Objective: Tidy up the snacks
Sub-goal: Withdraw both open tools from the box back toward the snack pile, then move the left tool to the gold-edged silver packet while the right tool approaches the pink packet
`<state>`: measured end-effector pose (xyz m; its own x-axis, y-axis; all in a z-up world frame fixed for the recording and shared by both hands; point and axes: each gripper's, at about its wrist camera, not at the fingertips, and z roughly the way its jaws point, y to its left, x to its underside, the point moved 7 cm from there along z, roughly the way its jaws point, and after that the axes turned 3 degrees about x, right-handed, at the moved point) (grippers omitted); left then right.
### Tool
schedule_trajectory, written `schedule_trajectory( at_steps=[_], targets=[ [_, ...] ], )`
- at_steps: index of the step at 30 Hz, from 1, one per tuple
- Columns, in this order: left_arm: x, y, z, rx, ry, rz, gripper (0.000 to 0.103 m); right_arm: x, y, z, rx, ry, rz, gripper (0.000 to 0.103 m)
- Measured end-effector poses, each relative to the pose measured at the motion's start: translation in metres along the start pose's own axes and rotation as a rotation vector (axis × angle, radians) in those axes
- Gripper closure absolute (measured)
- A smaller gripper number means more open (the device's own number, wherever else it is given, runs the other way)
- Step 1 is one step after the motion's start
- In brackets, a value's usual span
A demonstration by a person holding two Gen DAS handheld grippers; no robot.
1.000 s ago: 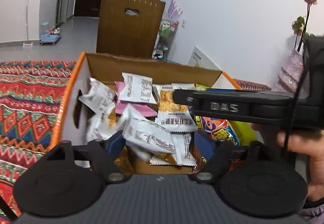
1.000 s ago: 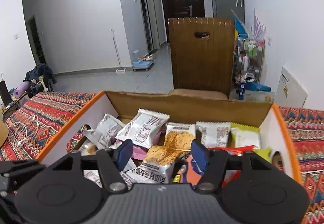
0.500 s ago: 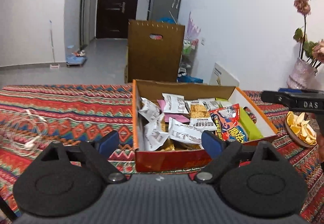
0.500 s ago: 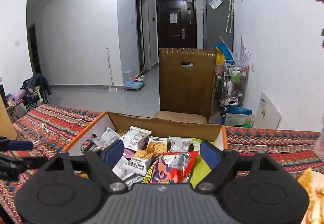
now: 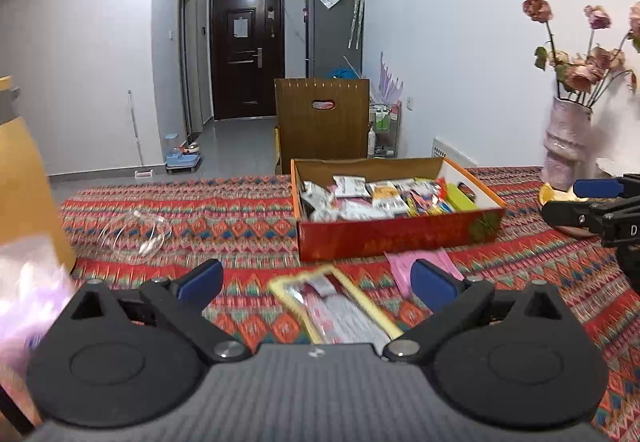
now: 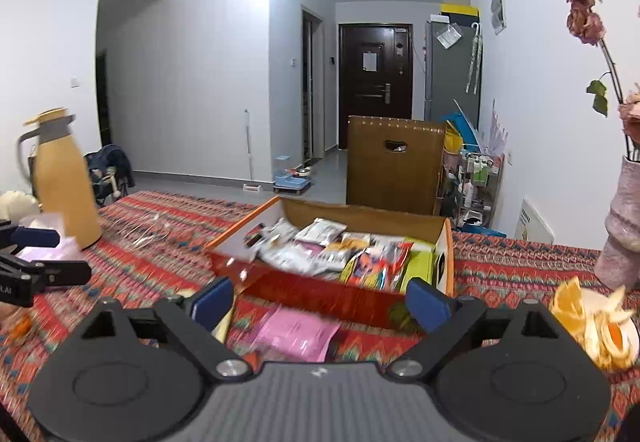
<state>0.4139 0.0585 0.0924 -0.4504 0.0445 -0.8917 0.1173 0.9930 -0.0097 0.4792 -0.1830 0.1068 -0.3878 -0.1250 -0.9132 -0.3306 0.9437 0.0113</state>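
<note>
A red cardboard box (image 5: 396, 238) with orange rims stands on the patterned tablecloth, filled with several snack packets (image 5: 360, 198); it also shows in the right wrist view (image 6: 320, 292). In front of it lie a yellow-edged packet (image 5: 340, 310) and a pink packet (image 5: 420, 266), the pink packet also in the right wrist view (image 6: 296, 334). My left gripper (image 5: 316, 280) is open and empty, above the yellow-edged packet. My right gripper (image 6: 320, 302) is open and empty, above the pink packet.
A yellow thermos jug (image 6: 64, 178) stands at the table's left. A pink vase with dried flowers (image 5: 568, 146) and a plate of orange peel (image 6: 596, 326) stand at the right. A clear plastic wrapper (image 5: 132, 232) lies left of the box. A wooden chair (image 5: 322, 122) stands behind the table.
Both grippers have pulled back and away from the box, from just over the snacks to well in front of it. The loose packets on the cloth have come into view.
</note>
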Motion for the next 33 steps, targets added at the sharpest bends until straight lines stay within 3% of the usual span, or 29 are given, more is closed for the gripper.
schedule_trajectory(
  at_steps=[8,15,20,25,33],
  targets=[
    [0.06,-0.029,-0.064,-0.022,-0.003,-0.045,0.0,0.058,0.027,-0.076,-0.026,0.004,-0.011,0.008],
    [0.107,-0.041,-0.092,-0.019,0.052,-0.125,0.0,0.112,0.041,-0.12,-0.044,0.038,0.0,0.007],
    [0.131,-0.05,-0.093,-0.039,0.104,-0.109,0.0,0.151,0.042,-0.133,-0.048,0.086,0.022,0.006],
    [0.137,-0.052,-0.083,-0.029,0.134,-0.121,0.0,0.173,0.037,-0.13,-0.032,0.128,0.045,0.006],
    [0.114,-0.051,-0.043,-0.027,0.142,-0.083,0.0,0.168,0.026,-0.105,-0.018,0.165,0.044,0.006]
  ],
)
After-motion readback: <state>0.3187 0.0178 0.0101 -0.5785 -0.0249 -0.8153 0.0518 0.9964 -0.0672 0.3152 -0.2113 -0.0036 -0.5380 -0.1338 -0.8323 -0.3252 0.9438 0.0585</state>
